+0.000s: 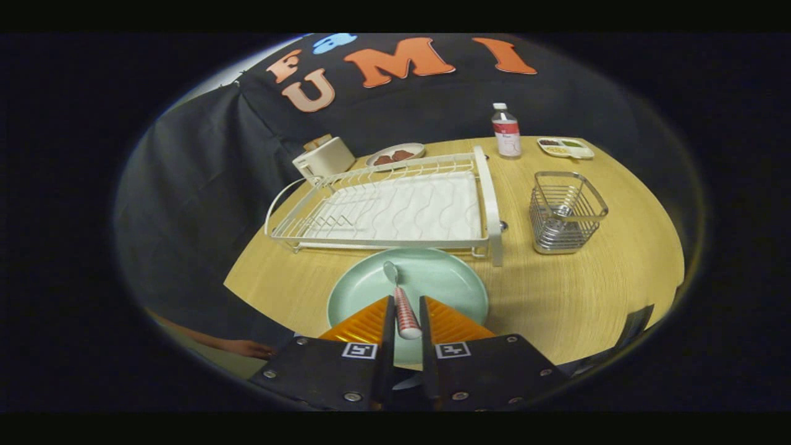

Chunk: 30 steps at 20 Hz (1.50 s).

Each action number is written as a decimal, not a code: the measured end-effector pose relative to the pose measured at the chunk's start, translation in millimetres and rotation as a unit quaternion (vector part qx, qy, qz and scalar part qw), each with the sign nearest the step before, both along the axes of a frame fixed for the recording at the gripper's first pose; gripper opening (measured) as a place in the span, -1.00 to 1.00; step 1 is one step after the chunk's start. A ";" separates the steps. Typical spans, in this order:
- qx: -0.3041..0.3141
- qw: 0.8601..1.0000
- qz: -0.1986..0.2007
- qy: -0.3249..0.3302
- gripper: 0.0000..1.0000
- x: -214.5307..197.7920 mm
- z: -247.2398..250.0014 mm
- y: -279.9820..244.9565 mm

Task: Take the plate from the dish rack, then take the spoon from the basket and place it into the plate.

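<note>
Your gripper (406,309) sits over the near part of the round wooden table (575,296), and its two fingers are clamped on the spoon with the red-and-white striped handle (405,309). Both fingers press on that handle, one from each side. The handle's rounded end points back toward you, and the small metal bowl of the spoon reaches forward, just ahead of your fingertips.

Directly under the spoon lies the round pale green plate (445,284), flat on the table. You cannot tell whether the spoon's bowl touches the plate or hangs just above it. At the near table edge, off to your left, a person's hand (247,349) shows low down.

Just beyond the plate stands the white wire dish rack with a white ribbed drip tray (395,207); its near rail runs close to the plate's far rim. To the right of the rack, well apart from the plate, stands the square metal wire basket (565,213).

Behind the rack you have a white toaster (324,157) and a shallow dish with brown food (395,154). Farther right along the far edge stand a clear plastic bottle with a red label (506,131) and a small divided tray (565,147).
</note>
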<state>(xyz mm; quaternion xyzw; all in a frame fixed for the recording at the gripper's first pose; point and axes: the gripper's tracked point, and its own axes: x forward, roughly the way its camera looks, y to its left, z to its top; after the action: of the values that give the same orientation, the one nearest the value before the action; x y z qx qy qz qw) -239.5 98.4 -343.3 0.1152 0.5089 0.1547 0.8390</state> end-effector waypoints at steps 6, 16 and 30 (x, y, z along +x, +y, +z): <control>-0.026 0.999 -0.033 0.005 -0.35 2.7 -3.0 -24.2; -0.050 0.978 -0.109 -0.168 0.11 101.9 124.2 -78.5; -0.095 0.901 -0.156 -0.393 0.69 173.0 287.8 -123.2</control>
<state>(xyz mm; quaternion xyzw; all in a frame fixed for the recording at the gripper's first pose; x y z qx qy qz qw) -66.5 -24.8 -55.5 0.0421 0.1257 0.0056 0.9912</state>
